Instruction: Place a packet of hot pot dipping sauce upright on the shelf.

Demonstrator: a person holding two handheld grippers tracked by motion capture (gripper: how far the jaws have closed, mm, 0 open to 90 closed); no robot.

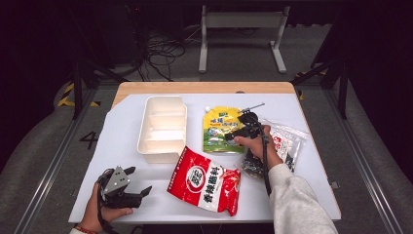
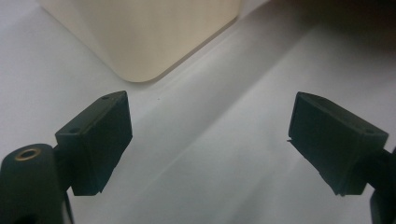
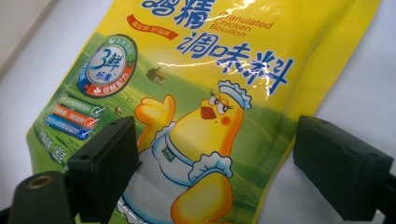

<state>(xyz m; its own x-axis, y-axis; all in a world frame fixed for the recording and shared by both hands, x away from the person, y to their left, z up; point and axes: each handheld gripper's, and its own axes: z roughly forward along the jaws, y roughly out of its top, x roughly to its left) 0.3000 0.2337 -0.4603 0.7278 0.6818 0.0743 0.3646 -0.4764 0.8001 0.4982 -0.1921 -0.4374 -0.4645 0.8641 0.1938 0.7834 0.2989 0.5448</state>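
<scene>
A yellow chicken-bouillon pouch [image 1: 222,129] lies flat in the middle of the white table, beside a white divided tray [image 1: 162,127]. My right gripper [image 1: 233,135] hovers over the pouch's lower right part. In the right gripper view it [image 3: 212,172] stands open, one jaw over the pouch [image 3: 196,93] and the other past its right edge, neither pad pressing on it. A red seasoning pouch [image 1: 204,181] lies nearer the front. My left gripper [image 1: 139,181] rests at the front left, open [image 2: 210,140] with only bare table between its jaws, and the tray's corner [image 2: 140,42] lies ahead.
A clear bag with dark contents [image 1: 285,144] lies under and to the right of my right hand. The white table cover [image 1: 122,131] ends at a wooden strip along the far edge. Bare surface lies between the left gripper and the tray.
</scene>
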